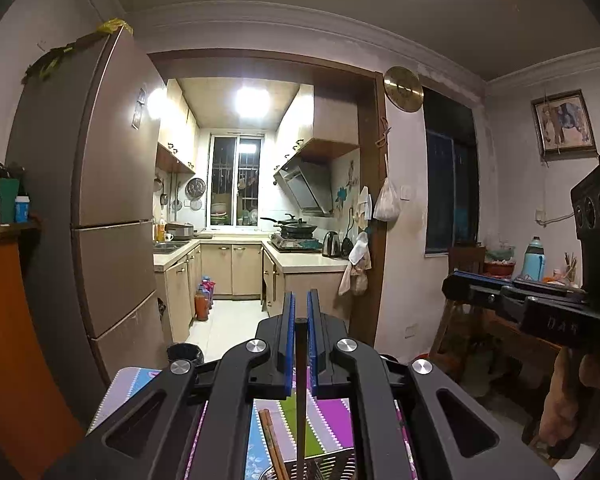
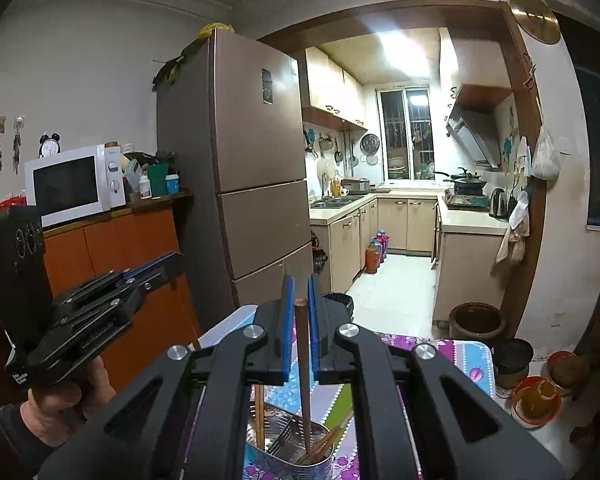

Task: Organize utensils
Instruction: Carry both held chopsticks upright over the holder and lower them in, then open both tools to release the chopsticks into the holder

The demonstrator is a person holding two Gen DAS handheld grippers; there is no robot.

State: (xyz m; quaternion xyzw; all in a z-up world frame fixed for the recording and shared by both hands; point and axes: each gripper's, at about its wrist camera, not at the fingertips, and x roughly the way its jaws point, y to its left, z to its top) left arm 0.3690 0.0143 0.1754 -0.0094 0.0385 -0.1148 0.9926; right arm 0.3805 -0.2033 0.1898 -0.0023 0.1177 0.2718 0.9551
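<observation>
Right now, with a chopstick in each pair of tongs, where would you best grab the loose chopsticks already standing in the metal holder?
By their upper ends, coming from above: the loose chopsticks lean inside the metal holder, tips down behind its wall, so only the tops are free.

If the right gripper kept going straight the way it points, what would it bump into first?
Probably the black bin on the floor just beyond the table edge, though depth is unclear; the right gripper is shut on a chopstick.

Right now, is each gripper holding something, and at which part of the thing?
Yes. The left gripper is shut on a dark chopstick at its upper end. The right gripper is shut on a brown chopstick near its top.
</observation>
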